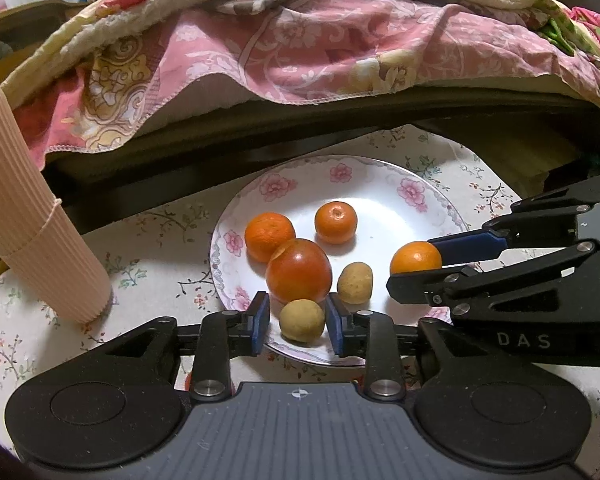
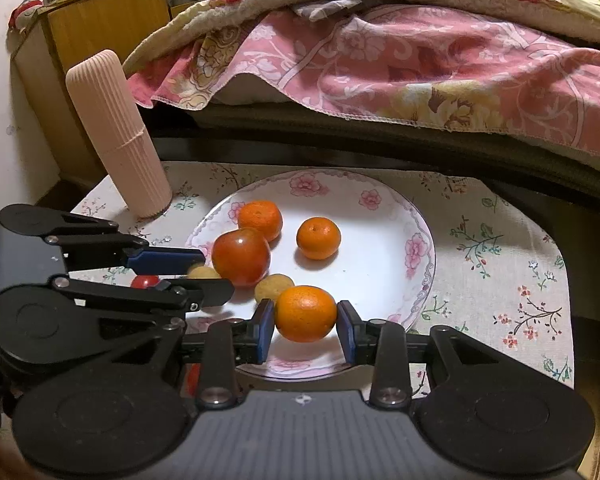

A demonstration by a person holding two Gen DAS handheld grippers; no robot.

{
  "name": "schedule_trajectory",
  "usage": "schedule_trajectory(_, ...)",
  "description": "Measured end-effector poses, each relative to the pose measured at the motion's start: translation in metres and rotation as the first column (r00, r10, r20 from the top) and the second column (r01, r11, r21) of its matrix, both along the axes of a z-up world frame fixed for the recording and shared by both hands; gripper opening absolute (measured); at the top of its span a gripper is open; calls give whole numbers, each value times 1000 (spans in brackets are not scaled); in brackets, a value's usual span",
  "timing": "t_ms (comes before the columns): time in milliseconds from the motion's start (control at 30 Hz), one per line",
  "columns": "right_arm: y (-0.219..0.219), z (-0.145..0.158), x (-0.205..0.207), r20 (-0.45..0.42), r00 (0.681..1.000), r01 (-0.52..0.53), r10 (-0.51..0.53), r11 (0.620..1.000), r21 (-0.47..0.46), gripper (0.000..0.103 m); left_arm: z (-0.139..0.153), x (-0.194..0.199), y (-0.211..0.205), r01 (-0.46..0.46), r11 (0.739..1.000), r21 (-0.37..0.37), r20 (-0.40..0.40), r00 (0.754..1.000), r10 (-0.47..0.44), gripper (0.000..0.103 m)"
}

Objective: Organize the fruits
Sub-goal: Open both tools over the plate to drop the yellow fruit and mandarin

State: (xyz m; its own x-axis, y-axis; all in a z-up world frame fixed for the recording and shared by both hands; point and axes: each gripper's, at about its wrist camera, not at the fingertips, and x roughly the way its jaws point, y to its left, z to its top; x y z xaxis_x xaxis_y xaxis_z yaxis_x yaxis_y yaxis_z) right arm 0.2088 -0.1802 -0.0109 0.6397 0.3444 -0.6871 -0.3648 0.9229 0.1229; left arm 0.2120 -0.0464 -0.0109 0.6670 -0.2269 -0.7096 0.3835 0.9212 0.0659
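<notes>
A white floral plate (image 1: 380,184) (image 2: 384,216) holds a red tomato (image 1: 299,271) (image 2: 241,256), several mandarins (image 1: 336,223) (image 2: 318,238) and two small yellow-brown fruits. My left gripper (image 1: 299,320) is open around the near yellow fruit (image 1: 302,320), with gaps at both pads. The other yellow fruit (image 1: 355,282) (image 2: 273,286) lies beside it. My right gripper (image 2: 306,328) has its pads against a mandarin (image 2: 305,313) (image 1: 416,258) over the plate's near edge.
A ribbed pink cylinder (image 1: 24,216) (image 2: 118,136) stands left of the plate on the floral tablecloth (image 2: 500,248). A small red fruit (image 2: 145,281) lies left of the plate. A pink quilt (image 1: 300,40) overhangs a dark ledge behind.
</notes>
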Motion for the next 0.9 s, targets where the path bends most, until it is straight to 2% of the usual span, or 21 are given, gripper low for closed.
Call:
schedule_trajectory(367, -3, 5, -1, 27, 1000, 10, -10, 1000, -2, 37, 12, -4, 4, -3, 1000, -4, 25, 1000, 3, 52)
schedule_trajectory(900, 4, 29, -37, 49, 999, -10, 10, 1000, 7, 37, 32, -43, 16, 17, 1000, 4, 49, 999, -17, 58)
